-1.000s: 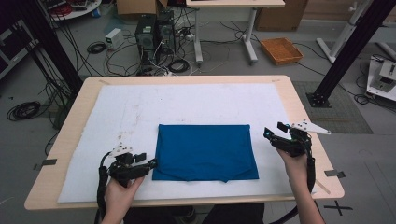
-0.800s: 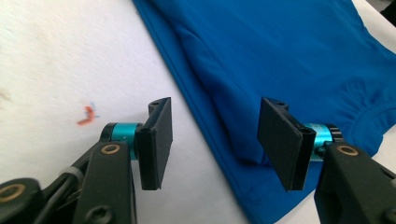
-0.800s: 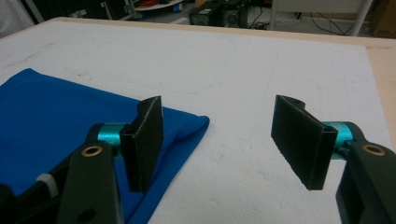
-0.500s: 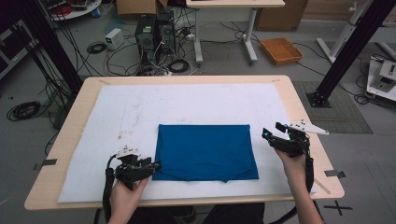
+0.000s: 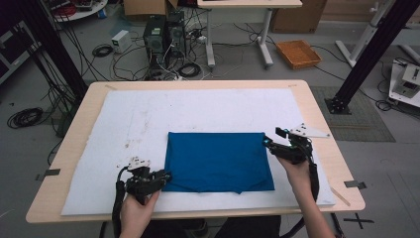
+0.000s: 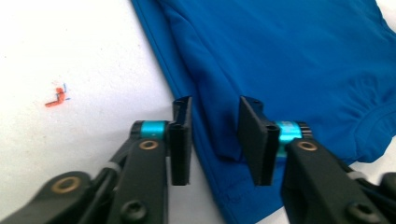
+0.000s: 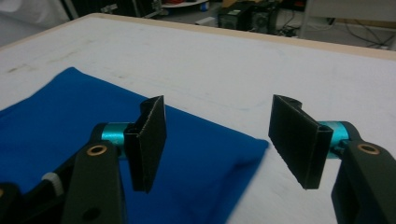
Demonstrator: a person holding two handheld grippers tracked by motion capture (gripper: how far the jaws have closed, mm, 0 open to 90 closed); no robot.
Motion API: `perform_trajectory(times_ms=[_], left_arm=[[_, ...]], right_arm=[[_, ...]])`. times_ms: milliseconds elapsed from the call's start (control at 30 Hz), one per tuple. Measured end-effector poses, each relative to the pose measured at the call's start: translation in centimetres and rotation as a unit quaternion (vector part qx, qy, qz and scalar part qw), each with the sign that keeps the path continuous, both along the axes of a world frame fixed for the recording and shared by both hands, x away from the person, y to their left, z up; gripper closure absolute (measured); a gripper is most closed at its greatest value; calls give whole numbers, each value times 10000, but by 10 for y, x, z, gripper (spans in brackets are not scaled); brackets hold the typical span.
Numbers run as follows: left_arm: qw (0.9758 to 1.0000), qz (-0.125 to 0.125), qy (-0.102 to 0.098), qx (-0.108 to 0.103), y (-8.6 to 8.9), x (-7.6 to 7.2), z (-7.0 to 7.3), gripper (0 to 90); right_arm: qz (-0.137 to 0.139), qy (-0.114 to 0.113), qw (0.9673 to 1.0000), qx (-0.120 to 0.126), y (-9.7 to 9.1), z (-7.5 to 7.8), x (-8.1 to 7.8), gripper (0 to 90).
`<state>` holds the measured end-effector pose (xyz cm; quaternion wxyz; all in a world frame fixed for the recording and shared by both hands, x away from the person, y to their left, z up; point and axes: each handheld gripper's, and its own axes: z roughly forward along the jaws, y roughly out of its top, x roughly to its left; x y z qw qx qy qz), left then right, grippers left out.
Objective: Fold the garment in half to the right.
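A folded blue cloth [image 5: 218, 161] lies flat on the white mat [image 5: 198, 109], toward the near edge. My left gripper [image 5: 166, 176] is at the cloth's near left corner. In the left gripper view the jaws [image 6: 215, 140] have just been closing, with a raised fold of the blue cloth [image 6: 280, 56] in the gap between them; the pads stand apart from it. My right gripper [image 5: 273, 137] hovers at the cloth's far right corner. Its jaws [image 7: 217, 140] are open over the corner of the blue cloth [image 7: 56, 121] with nothing gripped.
The mat covers most of the wooden table [image 5: 198, 84]. A small red mark [image 6: 57, 97] is on the mat left of the cloth. Beyond the table the floor holds cables, computer towers [image 5: 161, 37] and an orange tray [image 5: 298, 53].
The left gripper slid right onto the cloth's near left corner and its jaws narrowed around the fold. The right gripper shifted left over the cloth's far right corner.
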<state>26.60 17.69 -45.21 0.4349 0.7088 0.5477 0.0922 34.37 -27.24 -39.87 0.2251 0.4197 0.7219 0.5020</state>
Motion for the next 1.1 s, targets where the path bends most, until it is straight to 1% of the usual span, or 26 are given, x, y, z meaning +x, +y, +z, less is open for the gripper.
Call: perform_trajectory(times_ms=[33,100,233,267,333,400,567,600,667,800,867,967,1100], left_arm=[[10000,11,-10,2,0,0,0,740],[10000,11,-7,1,-1,0,-1,764],[10000,19,18,-64,1,1,-1,817],[10000,-7,12,-53,1,1,0,826],[10000,-16,9,-57,1,0,0,834],[10000,-19,9,-61,2,0,0,836],[9999,-62,5,-113,2,1,0,838],[9999,-65,0,-128,2,1,0,839],[9998,-86,4,-151,3,1,0,840],[9998,-106,-3,-144,3,1,0,843],[9999,-96,0,-137,3,1,-1,844],[9998,-101,5,-143,4,1,-1,844],[9999,-107,-16,-110,5,1,-1,852]], right_arm=[[53,3,10000,-17,7,1,2,372],[218,2,9998,-38,23,3,6,395],[547,129,9984,-92,61,3,17,447],[631,174,9978,-85,71,3,21,455],[753,283,9967,-146,91,2,29,474],[889,316,9953,-236,110,2,36,489],[1213,492,9911,-257,153,2,52,523],[1235,535,9906,-249,160,2,55,533],[1280,622,9893,-313,176,0,62,534],[1351,721,9873,-427,205,-5,74,542],[1374,844,9858,-479,220,-8,79,546],[1381,912,9848,-521,238,-14,85,555],[1414,1074,9820,-651,260,-22,91,582]])
